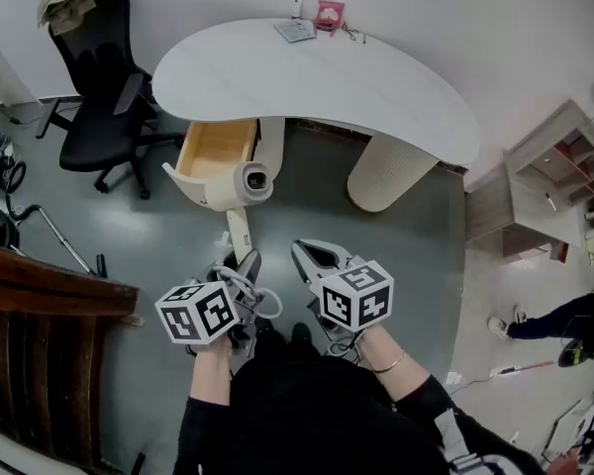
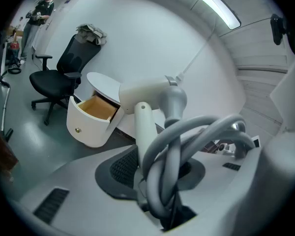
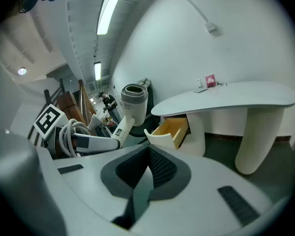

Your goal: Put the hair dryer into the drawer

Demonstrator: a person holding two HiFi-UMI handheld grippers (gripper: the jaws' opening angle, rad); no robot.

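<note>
A white hair dryer (image 1: 249, 181) is held up in front of the open drawer (image 1: 216, 151) of a white curved desk (image 1: 317, 77). My left gripper (image 1: 246, 265) is shut on its handle (image 2: 145, 127), and the grey cable (image 2: 187, 141) lies coiled over the jaws. The nozzle points toward me in the head view. In the left gripper view the drawer (image 2: 96, 109) shows its wooden inside, with nothing visible in it. My right gripper (image 1: 312, 258) hangs beside the left one, its jaws shut with nothing between them (image 3: 142, 181). It sees the dryer (image 3: 132, 100) and the drawer (image 3: 172, 129).
A black office chair (image 1: 104, 77) stands left of the desk. Small items (image 1: 312, 23) sit at the desk's far edge. A round desk leg (image 1: 386, 171) is right of the drawer. Dark wooden furniture (image 1: 40, 344) is at my left, open shelves (image 1: 554, 176) and a person (image 1: 564, 320) at right.
</note>
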